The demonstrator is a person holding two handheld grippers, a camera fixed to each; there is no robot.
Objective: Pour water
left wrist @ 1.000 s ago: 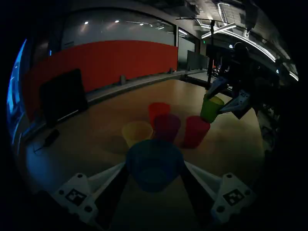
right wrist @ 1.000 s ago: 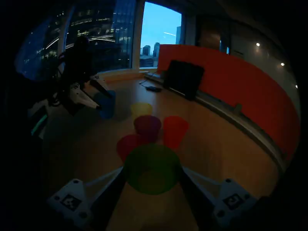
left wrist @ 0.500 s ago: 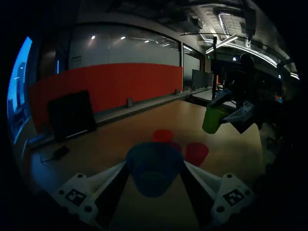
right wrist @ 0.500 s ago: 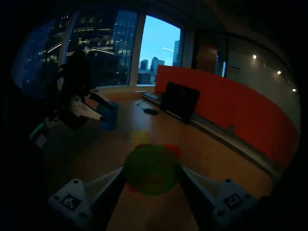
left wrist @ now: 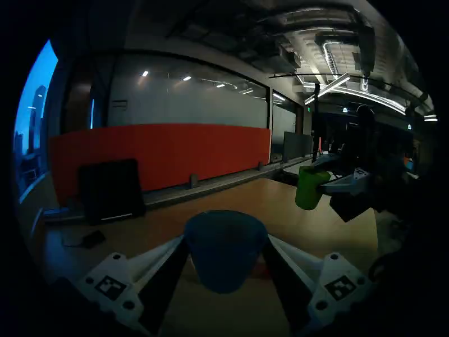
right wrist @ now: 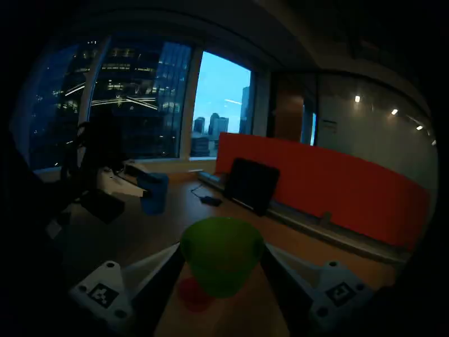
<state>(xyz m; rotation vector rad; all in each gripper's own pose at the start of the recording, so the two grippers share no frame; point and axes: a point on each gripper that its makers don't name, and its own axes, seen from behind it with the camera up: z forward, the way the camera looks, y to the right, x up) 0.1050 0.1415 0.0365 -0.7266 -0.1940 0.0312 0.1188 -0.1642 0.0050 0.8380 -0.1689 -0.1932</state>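
The blue cup (left wrist: 225, 253) is clamped at mid-wall in the left gripper (left wrist: 225, 241), raised above the wooden table (left wrist: 252, 196). The green cup (right wrist: 221, 258) is held likewise in the right gripper (right wrist: 221, 247). Both cups look like light, thin plastic, probably smooth and easily squeezed, so grip mid-wall with moderate pressure. Each gripper is closed to cup width and held roughly level, with its cup upright and well apart from the other. Water content cannot be determined.
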